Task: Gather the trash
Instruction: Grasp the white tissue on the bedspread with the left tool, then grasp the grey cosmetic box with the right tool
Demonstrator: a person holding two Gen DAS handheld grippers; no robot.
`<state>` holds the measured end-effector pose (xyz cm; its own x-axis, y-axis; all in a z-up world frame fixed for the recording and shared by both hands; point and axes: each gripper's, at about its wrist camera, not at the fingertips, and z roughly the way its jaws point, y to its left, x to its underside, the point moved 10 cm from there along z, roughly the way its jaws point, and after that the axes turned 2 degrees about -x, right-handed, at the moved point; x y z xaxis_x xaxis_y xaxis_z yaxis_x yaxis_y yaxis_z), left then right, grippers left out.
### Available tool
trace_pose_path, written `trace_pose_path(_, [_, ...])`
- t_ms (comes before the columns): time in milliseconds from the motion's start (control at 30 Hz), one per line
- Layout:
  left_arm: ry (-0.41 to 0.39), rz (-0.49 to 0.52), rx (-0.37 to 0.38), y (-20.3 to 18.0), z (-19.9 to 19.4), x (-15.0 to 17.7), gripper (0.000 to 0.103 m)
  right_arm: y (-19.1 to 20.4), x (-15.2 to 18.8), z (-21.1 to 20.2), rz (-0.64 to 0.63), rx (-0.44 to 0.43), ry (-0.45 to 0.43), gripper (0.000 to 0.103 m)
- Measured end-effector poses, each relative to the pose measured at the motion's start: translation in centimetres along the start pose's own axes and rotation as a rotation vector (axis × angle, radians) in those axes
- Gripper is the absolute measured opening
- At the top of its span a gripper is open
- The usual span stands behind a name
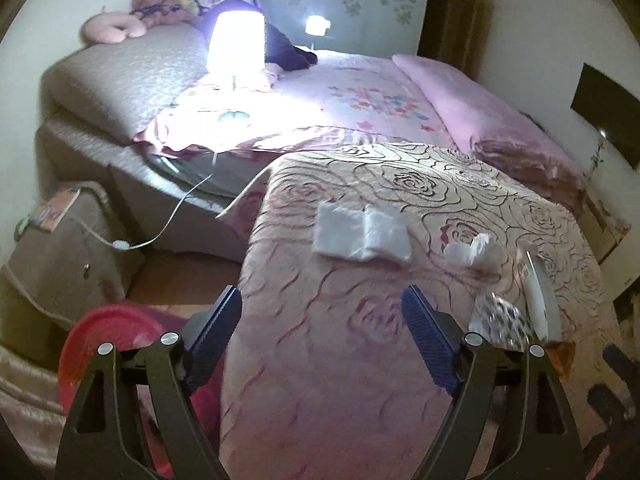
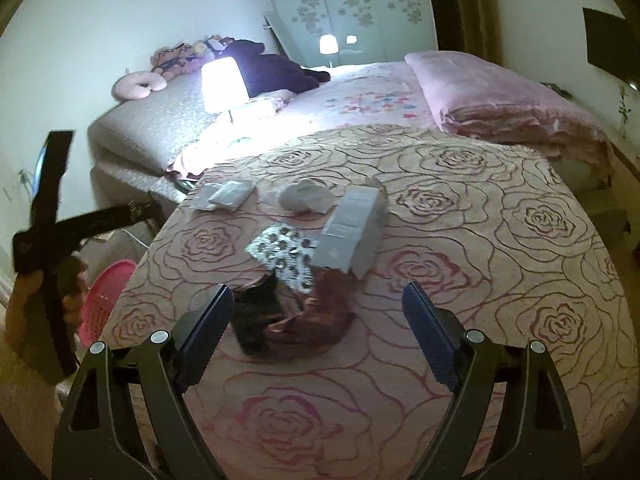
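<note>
hand-held gripper (image 2: pixel 318 320), right, tilted down, jaws wide over dark wrapper (image 2: pixel 256 320)

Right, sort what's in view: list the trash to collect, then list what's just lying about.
For the job:
- folded clear plastic bag
- crumpled tissue
- grey carton
- spotted wrapper
- dark shiny wrapper
- pink basket, likely the bin

Just lying about:
- lit lamp
- pink blanket
- plush toys
- dark clothing

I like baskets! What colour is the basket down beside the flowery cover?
The basket is pink, with a lattice wall. The right wrist view shows it best.
</note>
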<state>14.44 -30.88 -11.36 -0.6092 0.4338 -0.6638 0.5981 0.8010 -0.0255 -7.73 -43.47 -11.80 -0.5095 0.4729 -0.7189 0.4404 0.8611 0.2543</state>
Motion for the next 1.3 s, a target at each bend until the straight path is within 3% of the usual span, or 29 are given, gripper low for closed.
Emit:
trace_pose_path(367, [0.12, 0.033, 0.04, -3.3, 6.8, -2.2, 0.059, -2.9, 0.7, 0.6, 0.065, 0.011, 0.023, 0.083])
trace_pose_path(500, [0.156, 0.061, 0.044, -4.0, 8.2, -1.5, 0.039, -3.3, 0.8, 0.8, 0.076, 0.012, 0.026, 0.083])
trace_pose_path(533, [0.153, 0.062, 0.042, -4.1, 8.3, -1.4, 0.038, -3.3, 0.9, 0.8, 0.078, 0.013, 0.028, 0.083])
trace_pose_path(600, [0.144, 0.067, 0.059, -4.5, 8.2, -1.5, 0.019, -3.4, 1.0, 0.8, 0.081, 0.014, 0.03, 0.083])
trace_pose_path(733, [0.12, 0.085, 0.056, -4.8, 7.3, -1.2, 0.008, -3.4, 1.0, 0.7, 0.084, 0.013, 0.029, 0.083])
trace_pose_path(1100, [0.048, 0.102, 0.087, -4.5, 1.0, 1.8, 0.007, -3.3, 0.6, 0.4, 0.09, 0.008, 0.019, 0.083])
trace_pose_path(1300, [-0.003, 0.115, 0.026, -3.9, -2.0, 4.3, 0.007, -3.3, -0.3, 1.0, 0.097, 0.011, 0.022, 0.083])
